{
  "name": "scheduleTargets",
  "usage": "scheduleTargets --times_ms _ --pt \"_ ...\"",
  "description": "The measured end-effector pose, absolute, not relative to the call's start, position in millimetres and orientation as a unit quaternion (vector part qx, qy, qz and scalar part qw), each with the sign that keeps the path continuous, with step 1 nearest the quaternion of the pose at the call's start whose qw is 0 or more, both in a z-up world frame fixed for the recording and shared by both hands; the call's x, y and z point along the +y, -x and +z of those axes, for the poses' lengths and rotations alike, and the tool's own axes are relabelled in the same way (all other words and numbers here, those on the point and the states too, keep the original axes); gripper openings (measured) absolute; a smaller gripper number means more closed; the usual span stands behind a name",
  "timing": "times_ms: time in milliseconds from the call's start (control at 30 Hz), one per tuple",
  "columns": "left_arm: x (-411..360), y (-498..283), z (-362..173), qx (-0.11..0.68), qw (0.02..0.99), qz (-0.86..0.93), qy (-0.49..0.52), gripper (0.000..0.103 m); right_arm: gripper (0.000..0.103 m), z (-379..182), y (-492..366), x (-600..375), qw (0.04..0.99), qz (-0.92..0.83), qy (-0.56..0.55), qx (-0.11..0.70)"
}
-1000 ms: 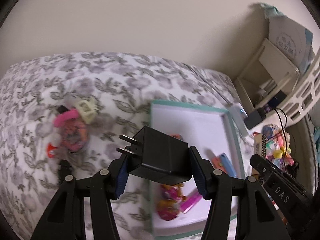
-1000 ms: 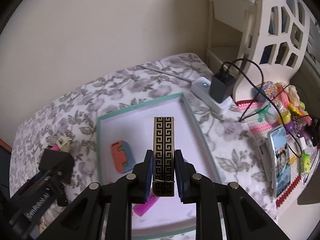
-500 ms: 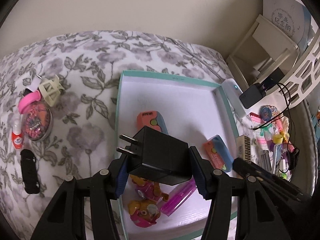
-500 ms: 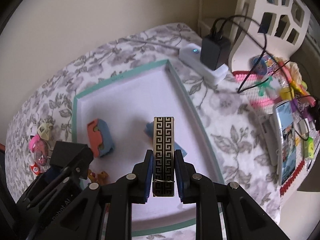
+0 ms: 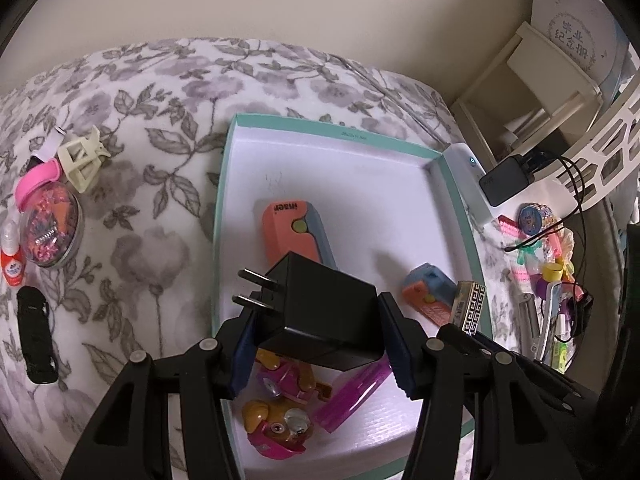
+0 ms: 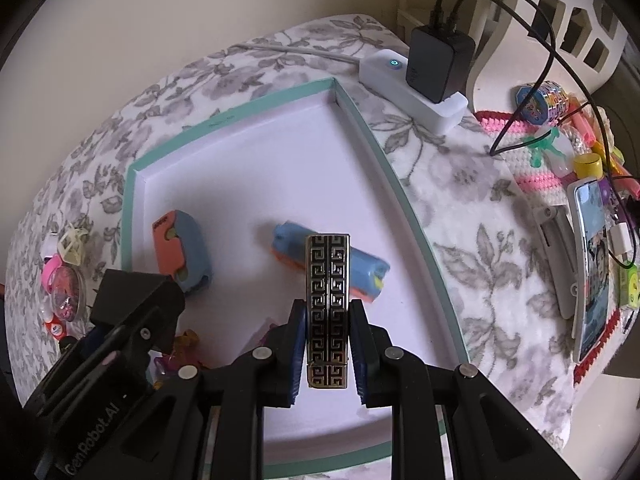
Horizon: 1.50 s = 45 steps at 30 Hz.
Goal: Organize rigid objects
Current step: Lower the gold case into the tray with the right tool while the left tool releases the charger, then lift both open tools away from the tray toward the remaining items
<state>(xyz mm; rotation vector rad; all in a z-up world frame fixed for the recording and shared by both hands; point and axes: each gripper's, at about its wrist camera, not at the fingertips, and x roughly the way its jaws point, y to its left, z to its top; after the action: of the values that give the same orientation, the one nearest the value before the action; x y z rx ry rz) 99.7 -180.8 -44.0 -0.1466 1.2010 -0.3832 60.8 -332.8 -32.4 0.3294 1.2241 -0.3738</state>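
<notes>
Left tool (image 5: 316,344) is clamped on a chunky black two-prong wall charger (image 5: 320,316), right tool (image 6: 327,344) pinches a slim black-and-gold Greek-key bar (image 6: 327,304). Both hang over the teal-rimmed white cardboard tray (image 5: 332,130) on the floral bed (image 5: 132,248), presumably so each can just drop in with the toys.
</notes>
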Motion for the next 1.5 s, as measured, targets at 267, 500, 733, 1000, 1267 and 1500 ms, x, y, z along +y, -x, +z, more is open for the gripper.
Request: scheduleTargets --times_ms 267,500,733,1000,1267,1500 --pt "-183 -100 -52 0.573 0.797 -0.179 0.068 0.058 0.022 -51 -62 -335 0.772 -0.177 -0.158 0.590" --pt "-182 -100 -53 0.575 0.796 -0.177 0.071 0.058 0.022 -58 -64 -334 0.769 -0.178 -0.156 0.594" --pt "-181 -99 -47 0.571 0.801 -0.171 0.061 0.058 0.022 -55 -64 -333 0.770 -0.180 -0.152 0.593" --pt "-176 -98 -34 0.562 0.810 -0.158 0.052 0.058 0.023 -50 -66 -331 0.772 -0.179 -0.145 0.593" --pt "-160 -100 -24 0.556 0.819 -0.134 0.058 0.058 0.023 -30 -63 -328 0.790 -0.178 -0.139 0.570" --pt "-141 -104 -19 0.551 0.825 -0.108 0.065 0.058 0.023 -3 -57 -323 0.811 -0.180 -0.136 0.540"
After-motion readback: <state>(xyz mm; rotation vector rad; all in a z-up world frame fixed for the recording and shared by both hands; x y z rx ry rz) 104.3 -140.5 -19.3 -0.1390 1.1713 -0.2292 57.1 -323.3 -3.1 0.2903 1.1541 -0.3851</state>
